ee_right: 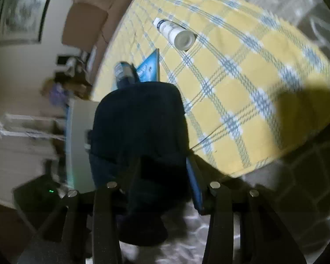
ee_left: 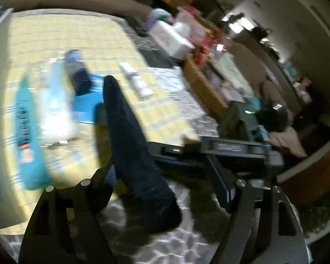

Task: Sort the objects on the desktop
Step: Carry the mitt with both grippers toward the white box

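Two grippers share one dark case [ee_right: 140,127]. We see our right gripper [ee_right: 162,176] clamped on it at lower centre. Our left gripper [ee_left: 165,176] stands wide, the case against its left finger; whether it grips we cannot tell. A white tube [ee_right: 176,33] lies on the yellow cloth [ee_right: 253,77], upper centre.

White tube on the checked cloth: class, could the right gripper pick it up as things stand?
Probably not yet: the right gripper seems to grip a dark blue object that fills its jaws. Nothing else lies on the checked cloth between it and the white tube.
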The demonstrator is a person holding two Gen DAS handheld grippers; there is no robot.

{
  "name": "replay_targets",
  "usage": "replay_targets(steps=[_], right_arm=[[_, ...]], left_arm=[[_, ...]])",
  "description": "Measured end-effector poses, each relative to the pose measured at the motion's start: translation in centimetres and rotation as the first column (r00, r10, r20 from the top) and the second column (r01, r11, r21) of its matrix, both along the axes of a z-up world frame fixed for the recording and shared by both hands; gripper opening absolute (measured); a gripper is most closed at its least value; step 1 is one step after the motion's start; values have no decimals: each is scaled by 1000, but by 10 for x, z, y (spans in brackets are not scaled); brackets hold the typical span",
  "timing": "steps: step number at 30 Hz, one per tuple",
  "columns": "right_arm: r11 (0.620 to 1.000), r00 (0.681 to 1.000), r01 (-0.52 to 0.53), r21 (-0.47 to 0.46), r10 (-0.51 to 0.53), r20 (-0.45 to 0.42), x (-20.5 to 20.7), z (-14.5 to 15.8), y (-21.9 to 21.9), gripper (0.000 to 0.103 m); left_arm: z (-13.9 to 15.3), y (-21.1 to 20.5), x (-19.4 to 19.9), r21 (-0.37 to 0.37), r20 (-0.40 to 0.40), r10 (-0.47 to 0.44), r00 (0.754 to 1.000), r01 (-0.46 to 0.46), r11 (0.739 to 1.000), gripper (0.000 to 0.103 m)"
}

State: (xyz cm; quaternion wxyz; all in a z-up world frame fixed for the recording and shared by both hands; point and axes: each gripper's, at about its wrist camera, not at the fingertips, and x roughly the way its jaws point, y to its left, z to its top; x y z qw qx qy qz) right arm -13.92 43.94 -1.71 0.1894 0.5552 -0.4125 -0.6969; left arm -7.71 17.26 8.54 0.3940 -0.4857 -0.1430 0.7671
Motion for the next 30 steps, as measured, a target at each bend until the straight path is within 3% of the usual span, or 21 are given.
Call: replay_targets(steps=[2, 4, 6, 9, 12, 16, 19, 21, 23, 26, 28, 30], right_arm=[[991, 1000, 27, 129, -25, -19, 3, 13, 11, 44], [974, 998, 61, 219, -53, -42, 8, 27, 24, 56], [969, 993, 112, 219, -99, -68, 15, 36, 39, 60], [979, 976, 198, 56, -192, -102, 27, 42, 68, 56], [969, 971, 220, -109, -229, -74, 32, 28, 84, 57], [918, 953, 294, -267, -303, 7, 38, 6, 100, 59], [885, 949, 301, -357, -315, 18, 39, -1, 106, 64], [929, 965, 256, -266, -264, 9, 34, 2, 99, 78], [935, 971, 235, -267, -238, 21, 32, 0, 94, 78], [976, 983, 178, -128, -181, -11, 29, 7, 82, 78], [985, 986, 166, -46, -167, -21, 25, 10, 73, 70], [984, 984, 175, -16, -175, -22, 26, 9, 72, 53]], left_arm=[[7, 17, 9, 0, -30, -52, 998, 52, 999, 74], [8, 41, 18, -24, -62, -113, 992, 111, 993, 74], [4, 64, 25, -41, -51, -159, 986, 157, 987, 74], [2, 79, 38, -66, -64, -195, 979, 191, 979, 74], [-4, 72, 49, -71, -60, -207, 976, 203, 977, 74], [-19, 57, 50, -96, -26, -189, 982, 186, 978, 74], [-31, 54, 52, -83, 14, -174, 985, 175, 981, 74], [-37, 56, 53, -71, 39, -172, 984, 174, 982, 74], [-38, 61, 57, -79, 39, -179, 983, 182, 980, 74], [-40, 71, 62, -112, 24, -183, 983, 184, 977, 76], [-42, 73, 63, -142, 13, -165, 986, 166, 976, 76], [-43, 71, 65, -186, -15, -141, 990, 135, 973, 76]])
